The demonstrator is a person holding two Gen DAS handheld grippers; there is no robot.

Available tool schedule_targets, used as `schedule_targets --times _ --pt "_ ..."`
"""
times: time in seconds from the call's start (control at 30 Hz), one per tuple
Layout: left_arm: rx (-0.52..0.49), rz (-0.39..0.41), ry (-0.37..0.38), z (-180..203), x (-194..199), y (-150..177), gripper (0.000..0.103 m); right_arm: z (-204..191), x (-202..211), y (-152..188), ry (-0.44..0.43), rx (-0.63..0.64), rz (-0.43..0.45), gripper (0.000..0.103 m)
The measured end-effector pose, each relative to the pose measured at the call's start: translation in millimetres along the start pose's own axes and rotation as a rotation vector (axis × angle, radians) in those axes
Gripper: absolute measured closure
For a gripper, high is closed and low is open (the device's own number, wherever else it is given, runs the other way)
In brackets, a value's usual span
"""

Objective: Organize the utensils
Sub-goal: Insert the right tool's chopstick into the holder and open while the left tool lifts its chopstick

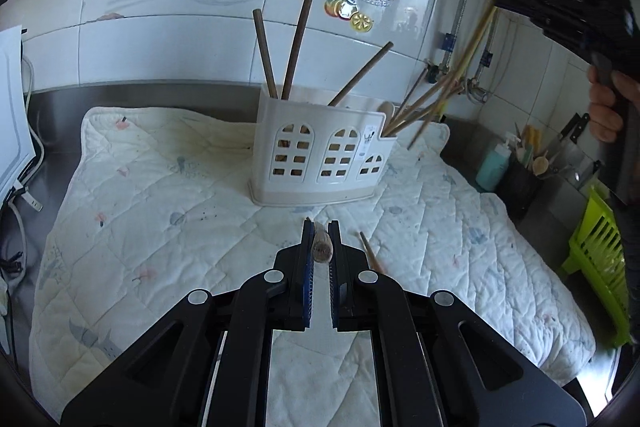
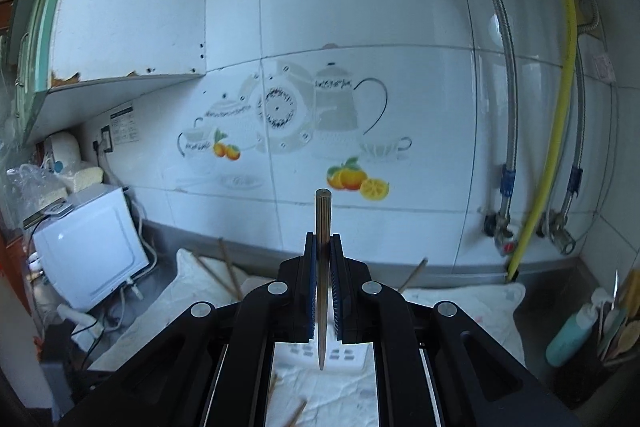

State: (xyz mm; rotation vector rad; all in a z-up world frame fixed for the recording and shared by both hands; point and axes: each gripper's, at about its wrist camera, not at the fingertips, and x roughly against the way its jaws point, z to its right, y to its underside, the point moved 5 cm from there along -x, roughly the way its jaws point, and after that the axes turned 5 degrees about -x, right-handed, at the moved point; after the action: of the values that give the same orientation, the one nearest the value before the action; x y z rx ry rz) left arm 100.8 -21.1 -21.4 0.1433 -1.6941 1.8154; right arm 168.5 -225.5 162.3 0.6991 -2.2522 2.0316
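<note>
1. On the quilted white mat (image 1: 168, 187), at 12 o'clock from your left gripper (image 1: 321, 231), stands the white utensil holder (image 1: 320, 151) with arched cut-out windows.
2. Your left gripper sits low over the mat, its jaws pinching a short wooden piece (image 1: 322, 247) between the blue pads (image 1: 307, 267). What kind of utensil it is cannot be told from this view.
3. Just beside that gripper, at 3 o'clock, a loose wooden chopstick (image 1: 372, 255) lies flat on the mat.
4. Three dark brown chopsticks (image 1: 294, 47) stand tilted in the holder's left and middle compartments. A bundle of lighter chopsticks (image 1: 420, 107) leans out toward 2 o'clock from the right compartment.
5. Your right gripper (image 2: 323, 239) is raised above the holder and faces the tiled wall (image 2: 360, 7). It appears in the left wrist view at 2 o'clock, with your hand (image 1: 608, 107) on its grip.
6. Its jaws are pressed onto a single grey-brown chopstick (image 2: 322, 267), held upright. The blunt end points to 12 o'clock; the tapered tip hangs at 6 o'clock over the holder's white top.
7. At 4 o'clock in the left wrist view, off the mat, stand a teal bottle (image 1: 494, 167), a dark pot of wooden spoons (image 1: 524, 187) and a green rack (image 1: 600, 259).
</note>
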Motion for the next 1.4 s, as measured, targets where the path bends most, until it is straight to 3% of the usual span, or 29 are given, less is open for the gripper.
schedule_targets --times 0.33,0.47,0.67,1.03,1.4 --pt "-0.035 0.013 0.015 -2.1 1.5 -22.4 0.098 17.2 -52.8 -18.9 0.057 -0.043 0.031 0.096" --pt "-0.048 0.017 0.017 -1.6 -0.2 -32.1 0.098 21.6 -75.8 -2.2 0.086 -0.028 -0.025 0.096" --pt "-0.08 0.048 0.019 6.4 0.7 -54.4 0.098 28.3 -91.4 24.3 0.058 -0.048 -0.109 0.096" --pt "-0.156 0.142 0.0 23.2 14.2 -118.9 0.098 20.9 -23.9 38.9 0.022 -0.022 -0.033 0.095" --pt "-0.197 0.306 -0.053 36.1 19.7 -211.0 0.098 10.9 32.3 117.7 -0.032 -0.039 -0.081 0.095"
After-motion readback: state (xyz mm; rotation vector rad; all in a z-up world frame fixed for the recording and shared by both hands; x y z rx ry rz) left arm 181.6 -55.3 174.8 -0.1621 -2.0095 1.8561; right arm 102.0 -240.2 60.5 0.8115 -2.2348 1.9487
